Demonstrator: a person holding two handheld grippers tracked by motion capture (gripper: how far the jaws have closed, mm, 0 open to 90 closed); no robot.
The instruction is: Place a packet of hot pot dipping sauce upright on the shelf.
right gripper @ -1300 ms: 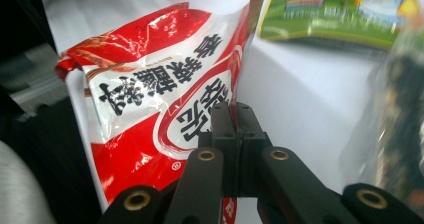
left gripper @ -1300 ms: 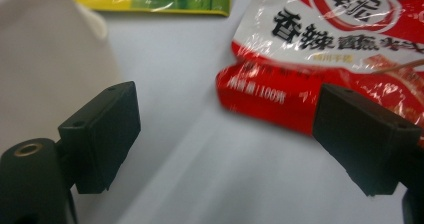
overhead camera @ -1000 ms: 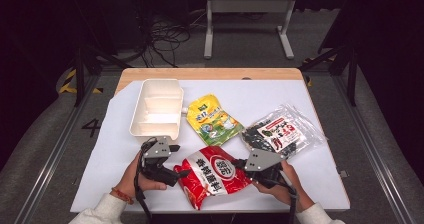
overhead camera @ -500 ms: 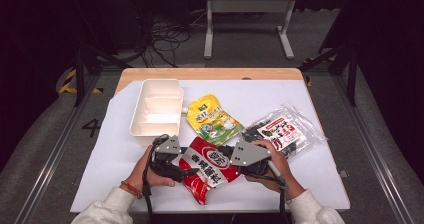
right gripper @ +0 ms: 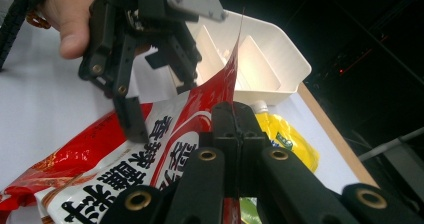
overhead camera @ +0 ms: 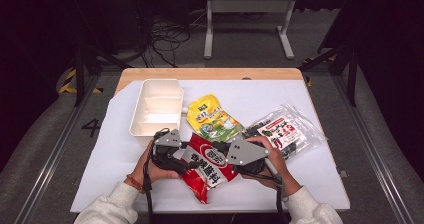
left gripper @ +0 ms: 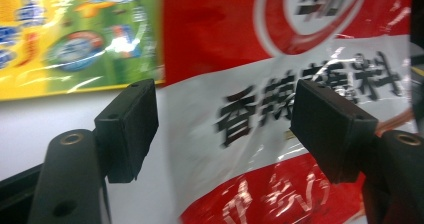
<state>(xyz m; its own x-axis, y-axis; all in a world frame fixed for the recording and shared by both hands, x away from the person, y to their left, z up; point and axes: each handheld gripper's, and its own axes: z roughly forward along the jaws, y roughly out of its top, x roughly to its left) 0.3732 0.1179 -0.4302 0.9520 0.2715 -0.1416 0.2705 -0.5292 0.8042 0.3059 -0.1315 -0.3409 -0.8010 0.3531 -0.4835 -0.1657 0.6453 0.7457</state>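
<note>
A red-and-white snack bag lies at the table's front middle, its right edge lifted. My right gripper is shut on that edge; in the right gripper view the closed jaws pinch the bag. My left gripper sits at the bag's left side. Its jaws have just been closing and now stand apart. In the left gripper view the two pads straddle the bag without pressing on it. The right gripper view shows the left gripper with one finger on each side of the raised edge.
A white divided tray stands behind the left hand. A yellow-green pouch lies just behind the red bag. A clear bag of dark pieces lies to the right. The white sheet covers the table, with dark floor around it.
The right gripper has lifted the bag's right edge and moved left. The left gripper has come right onto the bag, with its jaws narrower. The bag now stands crumpled between the hands.
</note>
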